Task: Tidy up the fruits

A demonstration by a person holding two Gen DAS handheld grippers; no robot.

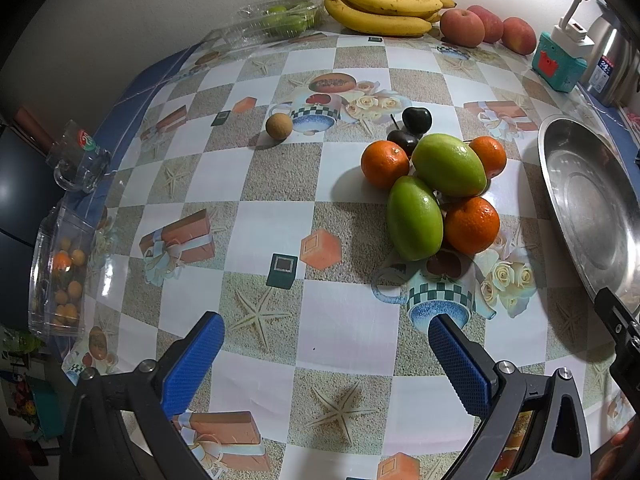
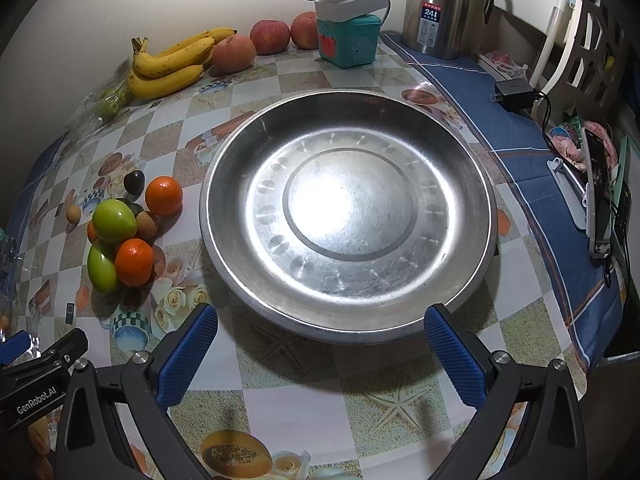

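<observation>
A heap of fruit lies on the patterned tablecloth: two green fruits [image 1: 450, 164] [image 1: 414, 218], three oranges [image 1: 472, 225] and two dark cherries [image 1: 417, 118]. A small brown fruit [image 1: 277, 125] sits apart to the left. My left gripper [image 1: 326, 344] hovers open, short of the heap, holding nothing. The steel plate [image 2: 348, 208] lies empty in the right wrist view, just beyond my open right gripper [image 2: 320, 340]. The same heap [image 2: 120, 232] shows left of the plate, with a brown fruit [image 2: 146, 224] tucked in it.
Along the wall lie bananas [image 1: 384, 10], red apples [image 1: 462, 28], and a clear box of green fruits [image 1: 280, 20]. A teal box with a power strip [image 2: 348, 40], a steel thermos [image 2: 444, 8], a glass mug [image 1: 78, 160] and a clear box of small orange fruits [image 1: 60, 276] ring the table.
</observation>
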